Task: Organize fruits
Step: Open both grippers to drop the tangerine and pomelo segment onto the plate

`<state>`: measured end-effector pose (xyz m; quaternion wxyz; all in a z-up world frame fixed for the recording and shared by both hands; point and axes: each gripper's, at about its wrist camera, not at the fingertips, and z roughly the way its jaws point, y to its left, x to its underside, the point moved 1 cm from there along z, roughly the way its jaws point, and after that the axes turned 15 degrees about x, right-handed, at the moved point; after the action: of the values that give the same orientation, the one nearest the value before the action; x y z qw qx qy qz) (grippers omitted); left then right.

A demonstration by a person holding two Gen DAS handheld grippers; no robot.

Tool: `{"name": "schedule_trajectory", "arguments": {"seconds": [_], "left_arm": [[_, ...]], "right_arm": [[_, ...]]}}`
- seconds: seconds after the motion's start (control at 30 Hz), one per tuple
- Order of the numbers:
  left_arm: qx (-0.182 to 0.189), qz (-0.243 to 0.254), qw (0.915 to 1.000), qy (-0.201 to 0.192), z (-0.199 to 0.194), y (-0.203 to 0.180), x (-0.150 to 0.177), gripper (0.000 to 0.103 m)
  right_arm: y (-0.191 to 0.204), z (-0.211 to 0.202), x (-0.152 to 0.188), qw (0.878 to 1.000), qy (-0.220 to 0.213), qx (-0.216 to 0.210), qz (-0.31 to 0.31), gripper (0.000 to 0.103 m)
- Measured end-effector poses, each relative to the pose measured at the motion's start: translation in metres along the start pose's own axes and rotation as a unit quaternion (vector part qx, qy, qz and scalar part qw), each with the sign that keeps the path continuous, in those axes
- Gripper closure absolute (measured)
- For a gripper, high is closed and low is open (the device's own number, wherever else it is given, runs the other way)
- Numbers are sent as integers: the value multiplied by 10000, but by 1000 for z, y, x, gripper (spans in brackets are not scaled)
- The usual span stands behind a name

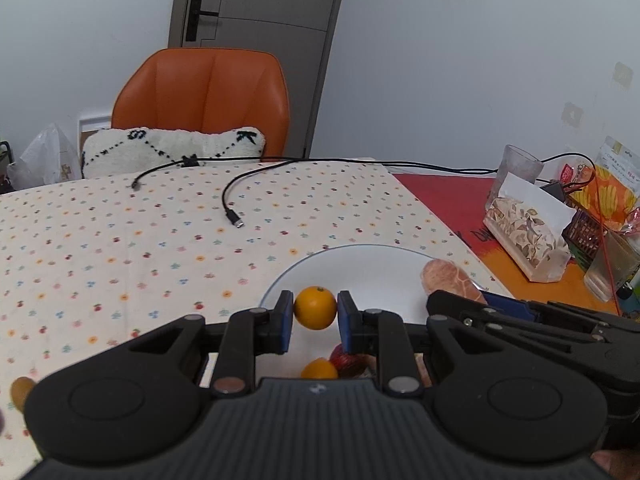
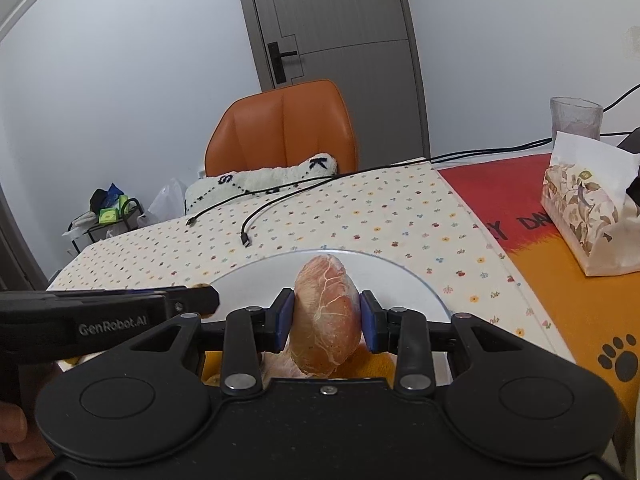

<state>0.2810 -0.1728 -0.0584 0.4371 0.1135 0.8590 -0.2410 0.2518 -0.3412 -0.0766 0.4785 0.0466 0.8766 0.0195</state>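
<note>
The left gripper (image 1: 315, 316) grips an orange (image 1: 315, 307) above the white plate (image 1: 360, 266). The right gripper (image 2: 326, 320) clamps a peeled pinkish fruit (image 2: 326, 328) over the same plate.

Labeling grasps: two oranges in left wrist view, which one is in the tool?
The upper orange, pinched between the left tool's blue pads over the white plate. The other orange lies lower, untouched, beside a red fruit.

A small round orange (image 1: 315, 307) is pinched between two blue pads above the near part of the white plate (image 1: 372, 268). A peeled, pink, veined pomelo segment (image 2: 327, 312), upright and elongated, is clamped over the plate's right side. Nearer than the plate's rim lie another orange (image 1: 319, 369) and a red fruit (image 1: 348, 360).
</note>
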Motion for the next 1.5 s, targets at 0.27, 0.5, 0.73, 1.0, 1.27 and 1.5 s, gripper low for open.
{"name": "schedule_trajectory", "arguments": {"seconds": [0.27,0.5,0.73,1.0,1.27,1.5], "left_arm": [[-170,25,9998,-29,3,-2,-3,73],[-361,-165,9992,-109,-16,5,1,61],[-493,-239,9981,-271,-47,9,7,45],[-711,-170,9966,-391,-77,9,12,17],[-997,-35,9933,-591,-104,15,25,12],[-1000,-178,9914,-830,-127,24,30,11]], "right_arm": [[-5,-2,-2,9998,-60,-8,205,63],[-9,-17,3,9989,-51,-118,443,59],[-1,-32,10,9987,-60,-203,467,49],[8,-47,20,9982,-57,-312,510,33],[18,-63,25,9973,-180,-422,577,3],[22,-72,26,9958,-213,-528,722,0]]}}
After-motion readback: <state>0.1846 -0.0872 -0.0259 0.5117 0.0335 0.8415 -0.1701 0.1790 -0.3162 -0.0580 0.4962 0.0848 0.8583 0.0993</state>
